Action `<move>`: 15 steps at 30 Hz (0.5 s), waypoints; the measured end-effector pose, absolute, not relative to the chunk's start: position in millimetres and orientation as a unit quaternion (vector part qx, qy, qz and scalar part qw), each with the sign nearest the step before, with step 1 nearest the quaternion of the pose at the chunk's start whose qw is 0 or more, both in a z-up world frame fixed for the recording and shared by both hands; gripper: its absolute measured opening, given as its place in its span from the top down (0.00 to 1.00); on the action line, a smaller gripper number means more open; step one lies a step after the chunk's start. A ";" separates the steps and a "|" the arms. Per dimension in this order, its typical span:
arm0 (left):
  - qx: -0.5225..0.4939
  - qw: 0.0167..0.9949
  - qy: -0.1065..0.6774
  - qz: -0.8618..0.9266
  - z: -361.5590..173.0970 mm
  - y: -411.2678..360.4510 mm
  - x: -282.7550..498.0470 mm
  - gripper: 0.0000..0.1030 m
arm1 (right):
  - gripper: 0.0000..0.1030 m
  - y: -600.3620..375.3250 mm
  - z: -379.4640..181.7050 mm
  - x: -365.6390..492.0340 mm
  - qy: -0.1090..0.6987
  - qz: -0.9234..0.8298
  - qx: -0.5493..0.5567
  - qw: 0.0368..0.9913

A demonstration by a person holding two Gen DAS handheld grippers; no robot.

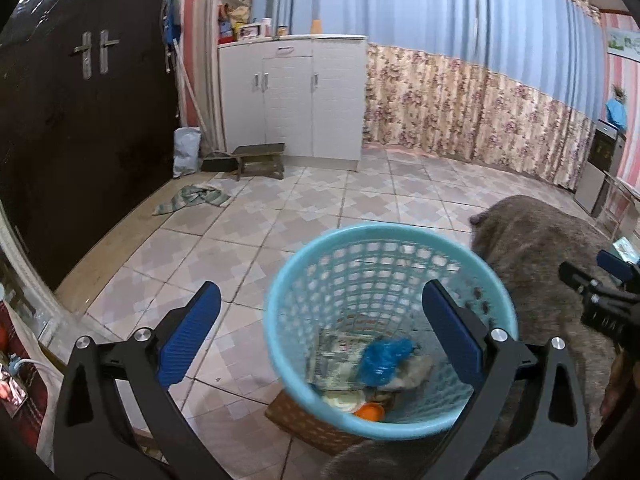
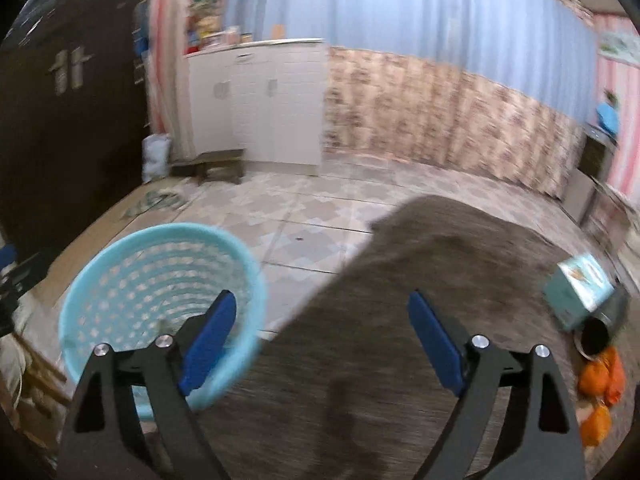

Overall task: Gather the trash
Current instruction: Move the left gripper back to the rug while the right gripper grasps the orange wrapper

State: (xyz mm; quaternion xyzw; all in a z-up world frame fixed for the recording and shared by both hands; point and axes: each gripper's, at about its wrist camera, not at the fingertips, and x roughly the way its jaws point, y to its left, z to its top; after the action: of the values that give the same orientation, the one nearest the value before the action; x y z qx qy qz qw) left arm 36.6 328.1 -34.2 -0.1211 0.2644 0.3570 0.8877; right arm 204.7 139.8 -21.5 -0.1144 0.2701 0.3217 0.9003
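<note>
Blue-padded fingers of the left gripper (image 1: pixel 320 336) stand wide apart and hold nothing, one pad outside the rim of the bin (image 1: pixel 280 320) and one hanging over its mouth. Inside the perforated bin lie paper wrappers, a crumpled blue bag (image 1: pixel 384 360) and an orange lid (image 1: pixel 370 412). The right gripper (image 2: pixel 322 344), jaws spread and empty, hovers over a grey-brown cloth (image 2: pixel 460 248) beside the bin, well short of the rubbish left at the right edge: a teal box (image 2: pixel 584 292), a tipped can (image 2: pixel 600 334) and orange wrappers (image 2: pixel 600 372).

The light bin looks easy to knock over if either finger clips its rim, spilling what is already collected; the open can may roll or shed its dark contents when gripped. Motion blur smears the right view, so the orange pieces cannot be told apart, and they run off the frame. What the bin stands on is mostly hidden, and so is whatever the cloth covers.
</note>
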 end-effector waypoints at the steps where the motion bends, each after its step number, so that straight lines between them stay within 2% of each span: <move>1: -0.121 0.890 0.265 0.350 -31.8 321.0 40.5 0.05 | 0.15 126.8 -19.7 211.5 0.272 0.308 -0.105 0.905; 15: -0.116 0.921 0.276 0.247 -16.4 201.7 113.8 0.05 | 0.15 -88.2 -8.0 293.7 0.289 0.100 -0.089 0.948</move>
State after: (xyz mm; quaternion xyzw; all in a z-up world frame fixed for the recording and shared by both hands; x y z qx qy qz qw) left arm 113.8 201.7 -16.4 -0.1156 0.2762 0.2473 0.9215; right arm 293.7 -88.2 -8.0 -0.0895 0.2894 0.0997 0.9478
